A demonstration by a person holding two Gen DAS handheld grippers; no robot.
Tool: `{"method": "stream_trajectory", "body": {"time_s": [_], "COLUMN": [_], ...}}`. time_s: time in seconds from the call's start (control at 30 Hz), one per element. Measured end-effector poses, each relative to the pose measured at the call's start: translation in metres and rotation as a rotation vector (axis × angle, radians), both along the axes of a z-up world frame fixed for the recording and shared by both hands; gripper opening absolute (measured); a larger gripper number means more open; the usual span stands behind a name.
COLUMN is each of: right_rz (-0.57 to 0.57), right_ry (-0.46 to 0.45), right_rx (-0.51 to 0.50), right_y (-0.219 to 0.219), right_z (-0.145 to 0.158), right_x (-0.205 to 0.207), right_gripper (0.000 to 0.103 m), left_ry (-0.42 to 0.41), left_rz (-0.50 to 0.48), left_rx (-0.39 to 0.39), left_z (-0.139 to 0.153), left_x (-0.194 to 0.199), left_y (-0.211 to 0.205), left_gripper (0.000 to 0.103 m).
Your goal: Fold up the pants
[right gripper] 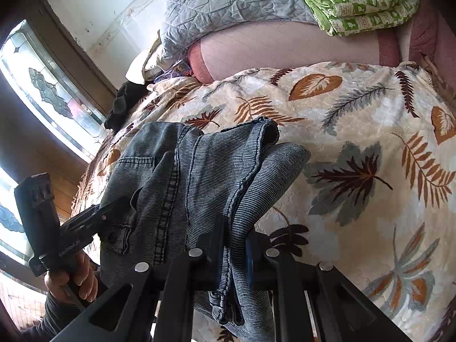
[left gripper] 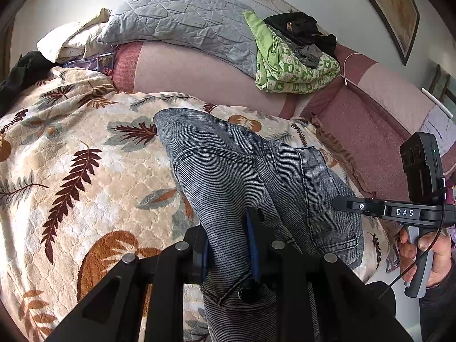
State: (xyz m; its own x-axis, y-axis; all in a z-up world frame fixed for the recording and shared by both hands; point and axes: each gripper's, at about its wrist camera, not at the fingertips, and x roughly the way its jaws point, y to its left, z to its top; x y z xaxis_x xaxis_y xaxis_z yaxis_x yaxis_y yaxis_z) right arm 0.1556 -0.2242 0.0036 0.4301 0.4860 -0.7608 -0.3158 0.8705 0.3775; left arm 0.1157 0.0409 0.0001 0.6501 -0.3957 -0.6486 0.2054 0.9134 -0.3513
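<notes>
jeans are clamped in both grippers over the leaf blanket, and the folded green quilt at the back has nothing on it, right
Not quite. The green quilt has dark clothes piled on it, as the left wrist view shows. The jeans are clamped in both grippers, left and right, over the leaf blanket.

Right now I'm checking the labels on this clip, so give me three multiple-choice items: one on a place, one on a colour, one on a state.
1. Where does the green patterned cloth lie?
A. on the far pink cover, beside the grey quilt
B. under the jeans
C. on the floor

2. What colour are the jeans?
A. red
B. blue-grey
C. white

3. How is the left gripper?
A. wide open
B. shut on the jeans
C. out of view

Answers: 1 A, it sits far back beside the grey quilt; 2 B, faded denim; 3 B, denim is pinched between its fingers.
</notes>
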Motion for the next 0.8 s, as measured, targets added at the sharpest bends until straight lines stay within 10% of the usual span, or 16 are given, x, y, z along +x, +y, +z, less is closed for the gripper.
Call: {"method": "stream_trajectory", "body": {"time_s": [0.8], "right_rz": [-0.026], "right_ry": [-0.009], "right_rx": [-0.009], "right_y": [-0.015], "right_z": [-0.006], "right_x": [0.010], "right_gripper": [0.013], "left_ry": [0.010], "left_rz": [0.008], "left_rx": [0.038], "left_z": [-0.001], "left_x": [0.014], "left_y": [-0.022], "left_gripper": [0.023]}}
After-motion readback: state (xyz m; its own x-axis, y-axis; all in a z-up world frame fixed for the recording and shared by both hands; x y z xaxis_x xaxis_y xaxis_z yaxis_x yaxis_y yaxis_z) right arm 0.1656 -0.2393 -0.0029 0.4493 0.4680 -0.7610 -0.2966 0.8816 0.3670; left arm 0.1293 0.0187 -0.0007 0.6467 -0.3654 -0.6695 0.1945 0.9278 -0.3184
